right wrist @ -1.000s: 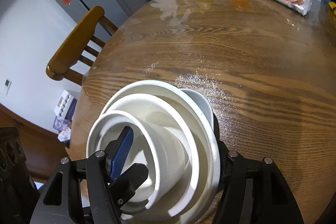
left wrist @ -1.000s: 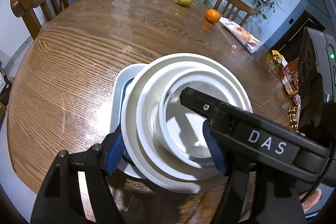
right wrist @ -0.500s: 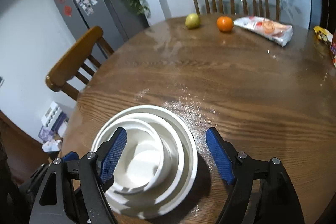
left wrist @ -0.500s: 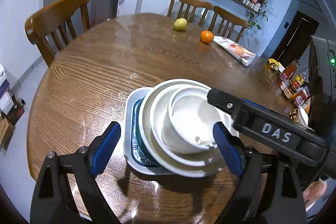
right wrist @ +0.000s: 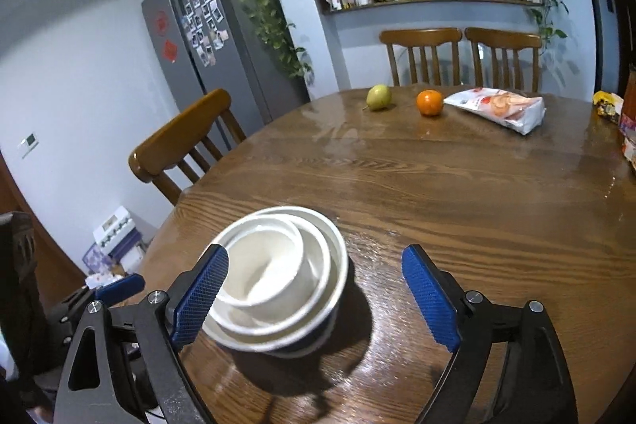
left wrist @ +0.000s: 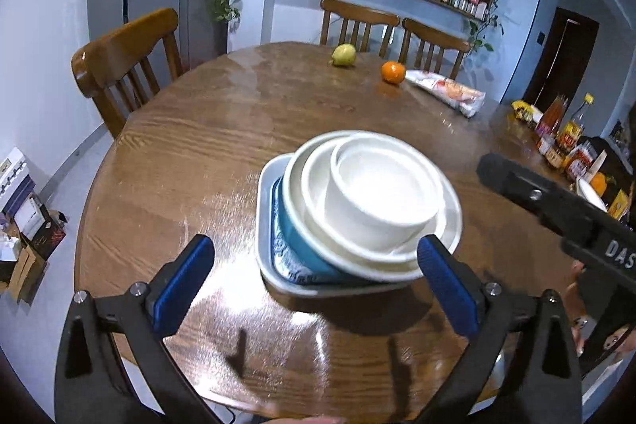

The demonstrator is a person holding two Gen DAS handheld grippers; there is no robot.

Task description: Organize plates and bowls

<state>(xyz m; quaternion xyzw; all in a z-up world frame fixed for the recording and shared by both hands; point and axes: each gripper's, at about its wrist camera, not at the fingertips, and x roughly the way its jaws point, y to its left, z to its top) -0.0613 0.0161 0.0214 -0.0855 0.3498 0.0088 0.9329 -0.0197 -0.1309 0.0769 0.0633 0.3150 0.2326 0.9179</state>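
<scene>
A stack of dishes rests on the round wooden table [left wrist: 190, 153]. A square white plate [left wrist: 265, 225] lies at the bottom, with a blue bowl [left wrist: 292, 241] on it and nested white bowls [left wrist: 377, 193] on top. My left gripper [left wrist: 314, 243] is near the stack's front, its jaws opening, and the blue pads [left wrist: 181, 285] stand clear of the dishes. In the right wrist view the same stack [right wrist: 278, 277] lies low and left of centre. My right gripper [right wrist: 314, 257] is also opening, with nothing pressed between its pads. Its black body [left wrist: 556, 209] shows at the right of the left wrist view.
A pear [left wrist: 344, 55], an orange [left wrist: 392, 72] and a snack bag [left wrist: 449, 91] lie at the table's far side. Bottles and jars [left wrist: 564, 138] crowd the right edge. Wooden chairs [left wrist: 123, 66] stand around the table. A fridge and wall shelves are behind.
Both grippers let go of the bowl stack, opened wide and drew back and upward. The stack stays on the table and looks smaller and farther off in both views.
</scene>
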